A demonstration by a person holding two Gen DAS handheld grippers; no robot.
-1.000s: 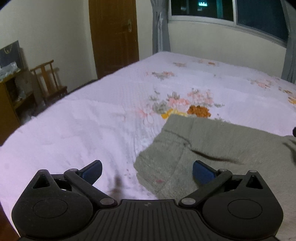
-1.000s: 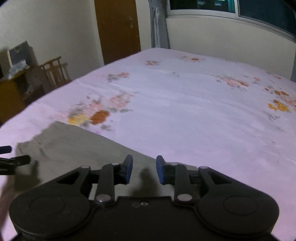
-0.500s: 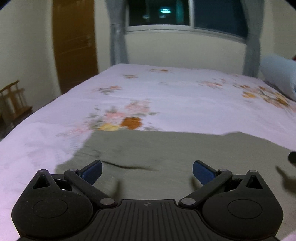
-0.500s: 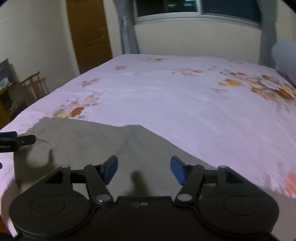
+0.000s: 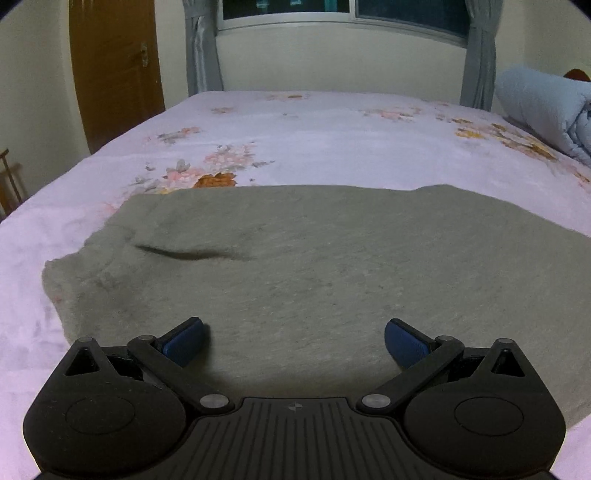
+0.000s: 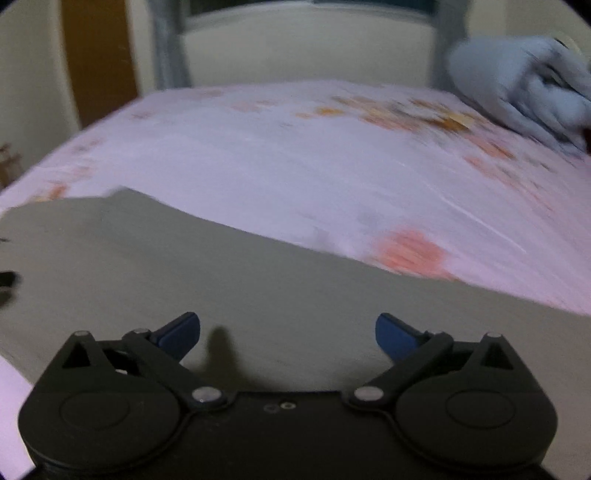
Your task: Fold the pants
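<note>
Right tongs (image 6: pixel 288 338) now spread wide, left tongs (image 5: pixel 293 341) gaping too, grey pants (image 5: pixel 314 266) flat beneath both, nothing gripped

A home bedroom: floral-sheeted bed (image 5: pixel 314 147), curtained window (image 5: pixel 340 14).

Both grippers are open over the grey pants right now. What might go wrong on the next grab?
1. The raised crease in the grey knit pants may get folded in.
2. The open left gripper might pinch the pink floral bedsheet too.
3. The right wrist view is blurred, so the right gripper may misplace its grasp.
</note>
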